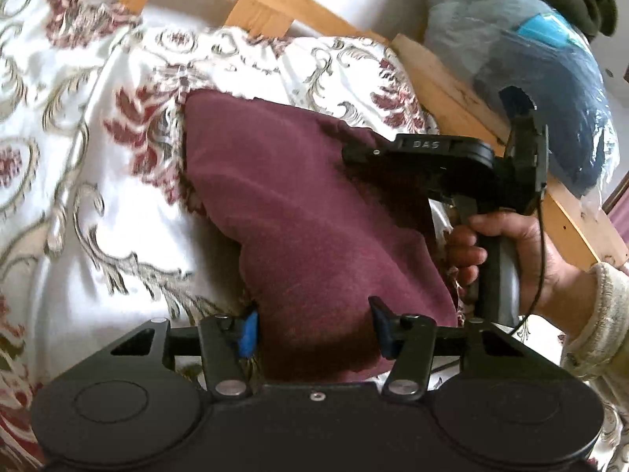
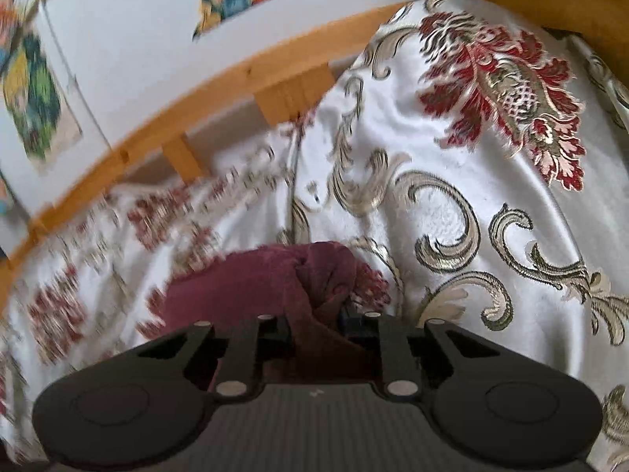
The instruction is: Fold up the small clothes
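One maroon garment (image 1: 306,204) lies on the floral bedspread (image 1: 78,126). Left gripper (image 1: 314,328): two fingers spread, the cloth's edge between them, apparently unpinched. Right gripper (image 2: 318,324): fingers pinching a bunched fold. One hand (image 1: 523,251) holds the right gripper's handle.

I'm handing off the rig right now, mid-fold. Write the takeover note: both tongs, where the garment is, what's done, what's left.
Left tongs: jaws apart on either side of the near edge of the maroon garment; whether the pads press it cannot be told.
Right tongs: shut on a bunched edge of the same garment, at its far right side in the left wrist view; a hand grips the handle.
The garment lies on the floral bedspread, beside the wooden bed frame.
Done: garment picked up at two edges.
Left: likely bring the edges together, lay it flat, finish the fold.
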`<state>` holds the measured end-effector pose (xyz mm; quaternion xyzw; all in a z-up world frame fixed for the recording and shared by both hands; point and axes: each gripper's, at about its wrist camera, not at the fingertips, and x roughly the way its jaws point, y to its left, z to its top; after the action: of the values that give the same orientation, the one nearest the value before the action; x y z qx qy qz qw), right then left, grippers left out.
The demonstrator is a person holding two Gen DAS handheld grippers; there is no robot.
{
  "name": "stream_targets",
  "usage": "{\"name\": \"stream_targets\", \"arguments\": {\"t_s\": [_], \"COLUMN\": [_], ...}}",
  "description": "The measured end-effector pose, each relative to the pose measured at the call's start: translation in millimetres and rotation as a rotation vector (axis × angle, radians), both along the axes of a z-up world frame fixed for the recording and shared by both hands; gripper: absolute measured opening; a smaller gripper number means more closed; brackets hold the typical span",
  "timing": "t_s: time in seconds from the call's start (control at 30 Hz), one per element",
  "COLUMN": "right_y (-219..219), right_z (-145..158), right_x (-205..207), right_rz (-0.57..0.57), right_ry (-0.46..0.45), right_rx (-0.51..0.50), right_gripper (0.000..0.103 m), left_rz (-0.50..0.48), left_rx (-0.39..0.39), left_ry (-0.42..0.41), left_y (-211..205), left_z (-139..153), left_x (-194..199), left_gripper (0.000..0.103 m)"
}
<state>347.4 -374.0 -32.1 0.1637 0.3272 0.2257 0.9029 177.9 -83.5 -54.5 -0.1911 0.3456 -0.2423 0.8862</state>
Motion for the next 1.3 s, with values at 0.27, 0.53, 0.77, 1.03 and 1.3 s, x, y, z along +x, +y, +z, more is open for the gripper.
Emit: {"name": "stream_targets", "arguments": {"t_s": [0.27,0.53,0.77,1.03,1.3], "right_y": [-11,18,55,96,111], "right_z": [20,38,53,47,22], "right_x": [-2,6,32,56,65], "right_rz": [-0.029,-0.003,0.036,0.087,0.097], "right_ry": [-0.019,-0.07,-0.078,-0.051,-0.061], "right_rx": [0.135,0.15,0.153,0.061,-0.087], "right_gripper": [0.023,0.023,0.023,0.023,0.024], "left_rz": [0.043,0.09,0.155,0.203,0.224], "left_rx": [0.03,0.049,0.067,0.082,0.09], "left_ry": [-0.075,-0.12,-0.146,-0.094,-0.002], "left_y": [17,40,72,99,100], "left_z": [16,29,41,33,13], "left_x": [3,9,20,34,44], "left_gripper": [0.055,0.055,0.055,0.055,0.057]}}
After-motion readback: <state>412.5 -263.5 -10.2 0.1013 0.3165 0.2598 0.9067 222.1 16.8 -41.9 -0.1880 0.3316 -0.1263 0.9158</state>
